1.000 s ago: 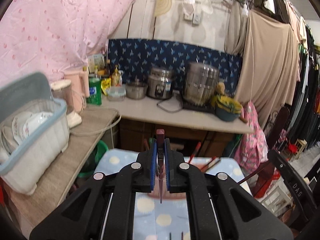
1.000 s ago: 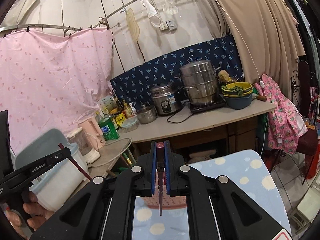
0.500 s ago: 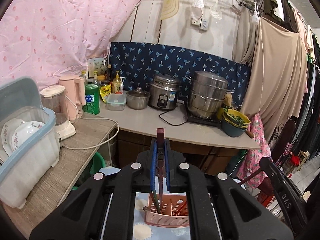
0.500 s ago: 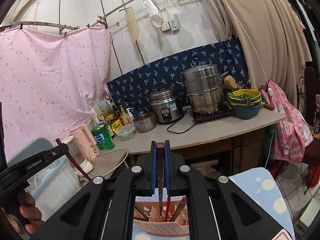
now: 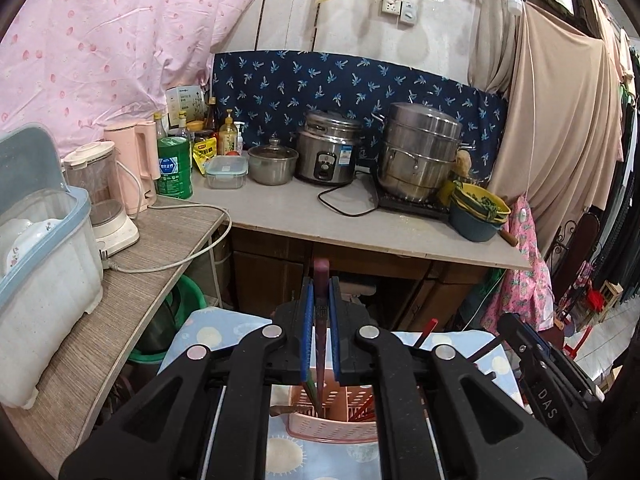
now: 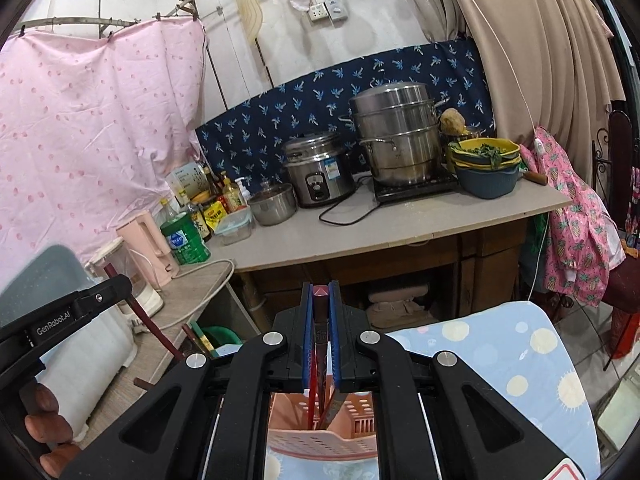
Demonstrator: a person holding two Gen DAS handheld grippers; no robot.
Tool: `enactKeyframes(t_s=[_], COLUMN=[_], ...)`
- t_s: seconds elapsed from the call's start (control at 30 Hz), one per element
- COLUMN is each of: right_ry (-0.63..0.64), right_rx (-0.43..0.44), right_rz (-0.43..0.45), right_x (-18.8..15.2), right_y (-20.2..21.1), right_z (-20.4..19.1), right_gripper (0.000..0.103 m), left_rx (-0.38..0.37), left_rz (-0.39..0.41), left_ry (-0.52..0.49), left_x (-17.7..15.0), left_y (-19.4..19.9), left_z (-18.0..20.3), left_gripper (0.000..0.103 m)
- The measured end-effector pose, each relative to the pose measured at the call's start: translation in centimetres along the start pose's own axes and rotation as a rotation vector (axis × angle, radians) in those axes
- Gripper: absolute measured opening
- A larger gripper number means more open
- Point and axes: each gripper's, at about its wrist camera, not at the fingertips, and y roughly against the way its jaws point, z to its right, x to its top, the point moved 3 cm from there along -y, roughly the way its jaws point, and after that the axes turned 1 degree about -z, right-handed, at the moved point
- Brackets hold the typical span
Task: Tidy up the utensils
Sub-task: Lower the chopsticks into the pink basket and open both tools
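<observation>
Two grippers, left gripper (image 5: 320, 336) and right gripper (image 6: 320, 336), each clamp one chopstick above the partly filled pink basket (image 5: 332, 428); both insertions remain.

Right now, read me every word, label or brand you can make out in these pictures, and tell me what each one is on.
"GenRobot.AI": on the side of the left claw as seen from the right wrist.
"DAS": on the side of the right claw as seen from the left wrist.
Green bottle: label print too small to read.
Rice cooker: sticker blurred.
Yellow packet and white box: print unreadable.
</observation>
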Motion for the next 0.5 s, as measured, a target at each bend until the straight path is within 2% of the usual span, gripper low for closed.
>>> enactKeyframes(t_s=[0.1, 0.33, 0.4, 0.5], right_ry=[-0.002, -0.002, -0.004, -0.010], right_rx=[-0.005, 0.000, 0.000, 0.004], right_rz=[-0.009, 0.002, 0.009, 0.013], right_x=[-0.6, -0.8, -0.8, -0.9], right_y=[-0.4, 0.1, 0.5, 1.0], right_z=[0.2, 0.3, 0.4, 0.5], right_gripper=[0.008, 0.017, 0.022, 0.022], left_rx=[0.012, 0.026, 0.029, 0.028], left_rz=[-0.008, -0.021, -0.021, -0.020], left_ry=[-0.005, 0.002, -0.003, -0.009], left_x=[-0.4, -1.1, -1.3, -1.7], left_y=[-0.5, -0.9, -0.7, -0.3], left_z=[-0.1, -0.4, -0.4, -0.3], left_gripper=[0.008, 0.029, 0.030, 0.030])
